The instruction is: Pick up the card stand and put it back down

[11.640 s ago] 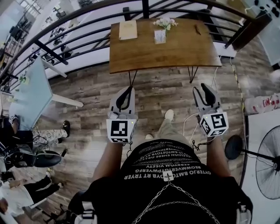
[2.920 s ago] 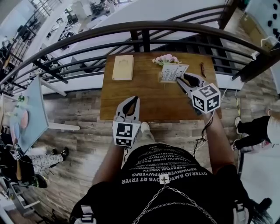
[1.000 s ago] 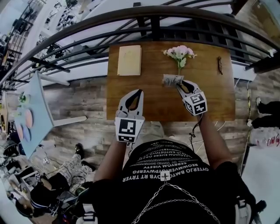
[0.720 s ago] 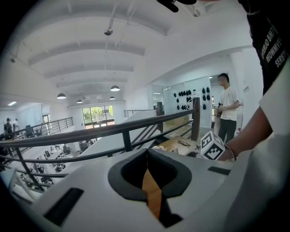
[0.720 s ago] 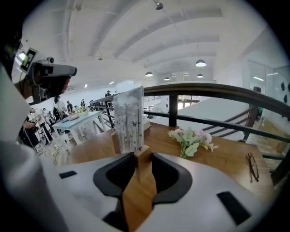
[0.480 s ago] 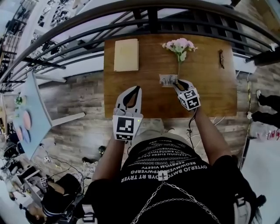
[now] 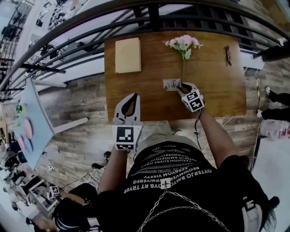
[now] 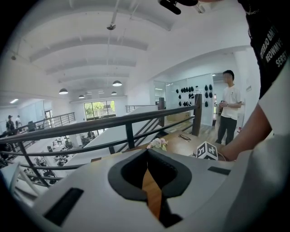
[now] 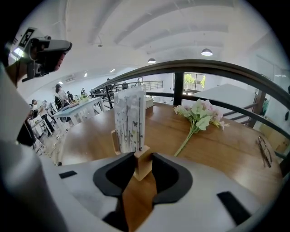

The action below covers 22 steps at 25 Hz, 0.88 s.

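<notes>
The card stand (image 7: 171,84) is a printed white card (image 9: 130,118) set upright in a small wooden base. It is on the brown table (image 7: 217,90), at the end of the flower stem. My right gripper (image 7: 181,87) is shut on one end of the wooden base (image 9: 142,164), with the block pinched between both pads. I cannot tell whether the base rests on the table top or hangs just above it. My left gripper (image 7: 132,97) hovers over the table's front edge, shut, and holds nothing.
A bunch of pink flowers (image 7: 183,43) lies behind the stand. A tan notebook (image 7: 127,49) lies at the back left, and a pair of glasses (image 7: 228,55) at the back right. A dark railing (image 7: 149,13) runs behind the table. A person (image 8: 231,104) stands off to the right.
About three seconds ago my right gripper held the card stand tilted near the flower heads. The stand is now low at the stem's end and has barely moved in the last second. My left gripper stays put.
</notes>
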Available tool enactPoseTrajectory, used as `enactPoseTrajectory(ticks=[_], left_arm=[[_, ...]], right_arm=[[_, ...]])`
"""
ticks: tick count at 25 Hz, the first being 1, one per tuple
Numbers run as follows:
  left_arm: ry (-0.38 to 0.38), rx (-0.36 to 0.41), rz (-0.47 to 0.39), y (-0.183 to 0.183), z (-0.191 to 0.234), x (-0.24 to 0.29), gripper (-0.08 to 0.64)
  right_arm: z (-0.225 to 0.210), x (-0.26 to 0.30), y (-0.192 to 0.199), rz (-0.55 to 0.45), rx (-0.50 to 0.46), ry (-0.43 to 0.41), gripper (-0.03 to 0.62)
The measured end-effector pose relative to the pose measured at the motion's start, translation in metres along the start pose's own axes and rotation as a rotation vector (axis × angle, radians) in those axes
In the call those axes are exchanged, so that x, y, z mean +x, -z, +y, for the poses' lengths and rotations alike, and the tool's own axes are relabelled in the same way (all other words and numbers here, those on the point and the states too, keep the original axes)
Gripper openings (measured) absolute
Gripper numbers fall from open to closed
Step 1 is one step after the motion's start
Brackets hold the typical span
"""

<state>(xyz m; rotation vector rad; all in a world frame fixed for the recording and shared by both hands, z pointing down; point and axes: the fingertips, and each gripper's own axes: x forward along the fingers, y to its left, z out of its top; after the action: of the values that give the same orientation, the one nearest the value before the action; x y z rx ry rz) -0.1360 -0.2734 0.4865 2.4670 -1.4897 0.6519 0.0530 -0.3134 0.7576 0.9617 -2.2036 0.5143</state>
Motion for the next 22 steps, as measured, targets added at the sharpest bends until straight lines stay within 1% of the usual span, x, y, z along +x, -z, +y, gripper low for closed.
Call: enactPoseTrajectory(ticks=[5, 10, 13, 15, 16, 18, 20, 22], left_arm=[[0.001, 0.003, 0.002, 0.005, -0.006, -0.004, 0.028], [0.003, 0.005, -0.003, 0.008, -0.019, -0.016, 0.028], [-0.012, 0.004, -0.015, 0.005, -0.023, -0.028, 0.028], [-0.024, 0.0, -0.024, 0.004, -0.027, -0.035, 0.028], [-0.03, -0.001, -0.029, 0.004, -0.029, -0.039, 0.028], [-0.041, 0.002, -0.042, 0.004, -0.034, -0.048, 0.028], [-0.055, 0.01, -0.056, 0.004, -0.036, -0.056, 0.028], [-0.071, 0.012, -0.075, 0.002, -0.041, -0.063, 0.028]], right_arm=[[-0.001, 0.007, 0.015, 0.014, -0.027, 0.011, 0.129], [-0.002, 0.005, 0.015, 0.011, -0.047, 0.017, 0.143], [-0.006, -0.011, 0.007, -0.031, -0.029, 0.046, 0.166], [-0.01, -0.028, 0.003, -0.057, -0.018, 0.068, 0.168], [-0.013, -0.038, 0.0, -0.078, -0.015, 0.084, 0.159], [-0.015, -0.062, -0.01, -0.138, -0.001, 0.11, 0.099], [-0.015, -0.086, -0.027, -0.207, -0.007, 0.132, 0.036], [-0.014, -0.112, -0.041, -0.249, -0.024, 0.155, 0.017]])
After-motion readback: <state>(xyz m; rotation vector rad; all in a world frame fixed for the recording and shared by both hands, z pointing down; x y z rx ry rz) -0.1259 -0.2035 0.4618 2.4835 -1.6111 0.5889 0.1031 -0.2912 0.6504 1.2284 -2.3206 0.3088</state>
